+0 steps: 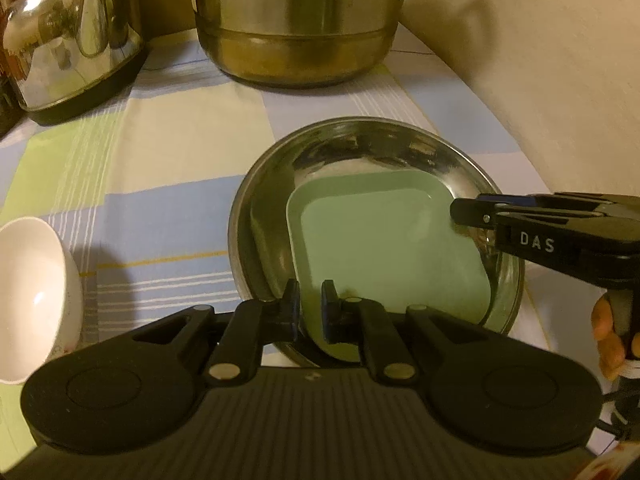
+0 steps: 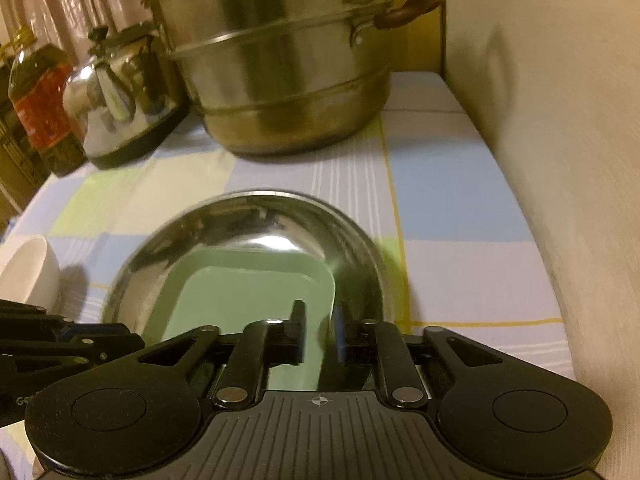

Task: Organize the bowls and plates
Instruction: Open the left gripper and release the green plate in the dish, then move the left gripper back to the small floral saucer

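Observation:
A pale green square plate (image 1: pixel 384 248) lies tilted inside a wide steel dish (image 1: pixel 400 140) on the checked tablecloth. My left gripper (image 1: pixel 310 300) is shut on the plate's near rim, one finger on each side of it. My right gripper (image 1: pixel 460 210) reaches in from the right at the plate's right corner. In the right wrist view the right gripper (image 2: pixel 319 320) stands open a little, with the green plate (image 2: pixel 240 296) edge in the gap between its fingers and room beside it. A white bowl (image 1: pixel 28 292) stands at the left, outside the steel dish (image 2: pixel 240 208).
A big steel steamer pot (image 1: pixel 296 20) and a shiny kettle (image 1: pixel 72 36) stand at the back. An oil bottle (image 2: pixel 40 100) is at the far left. A pale wall (image 1: pixel 540 80) runs close along the right side of the table.

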The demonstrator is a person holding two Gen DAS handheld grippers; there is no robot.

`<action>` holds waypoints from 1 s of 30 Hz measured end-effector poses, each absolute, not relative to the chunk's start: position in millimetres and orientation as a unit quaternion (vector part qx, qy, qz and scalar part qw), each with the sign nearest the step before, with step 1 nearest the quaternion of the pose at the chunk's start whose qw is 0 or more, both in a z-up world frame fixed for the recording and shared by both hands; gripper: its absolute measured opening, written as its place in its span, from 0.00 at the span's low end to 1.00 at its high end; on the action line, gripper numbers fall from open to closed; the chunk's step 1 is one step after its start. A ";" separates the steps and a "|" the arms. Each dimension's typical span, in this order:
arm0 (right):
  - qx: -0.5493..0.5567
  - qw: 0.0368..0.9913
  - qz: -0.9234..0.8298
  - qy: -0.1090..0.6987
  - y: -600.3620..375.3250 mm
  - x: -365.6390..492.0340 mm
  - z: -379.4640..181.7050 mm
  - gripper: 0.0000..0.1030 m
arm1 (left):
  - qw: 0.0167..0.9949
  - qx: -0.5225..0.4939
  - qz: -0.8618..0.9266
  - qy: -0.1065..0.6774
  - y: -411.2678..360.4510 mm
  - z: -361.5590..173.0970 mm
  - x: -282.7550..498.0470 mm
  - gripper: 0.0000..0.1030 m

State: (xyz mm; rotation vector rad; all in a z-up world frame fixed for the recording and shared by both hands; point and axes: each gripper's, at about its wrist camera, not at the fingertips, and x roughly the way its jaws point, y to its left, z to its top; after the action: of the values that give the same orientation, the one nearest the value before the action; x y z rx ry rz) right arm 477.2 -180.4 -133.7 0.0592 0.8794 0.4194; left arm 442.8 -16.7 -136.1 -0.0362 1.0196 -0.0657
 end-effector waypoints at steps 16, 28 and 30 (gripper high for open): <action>0.091 0.887 0.201 0.406 -204.1 451.6 -85.3 0.40 | 0.882 -0.022 -0.029 0.470 -14.2 -96.8 411.9 0.17; 0.146 0.875 0.220 0.405 -226.9 406.5 -46.4 0.47 | 0.883 -0.047 0.007 0.467 8.6 -58.8 349.9 0.19; 0.147 0.873 0.223 0.407 -227.4 396.8 -41.9 0.49 | 0.882 -0.048 0.013 0.468 10.8 -54.9 338.9 0.19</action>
State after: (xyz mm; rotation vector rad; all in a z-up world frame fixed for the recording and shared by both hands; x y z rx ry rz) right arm 396.8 -227.4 -41.9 0.3080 0.8496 0.4663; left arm 338.9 10.8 -54.9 -0.1007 0.9741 0.0267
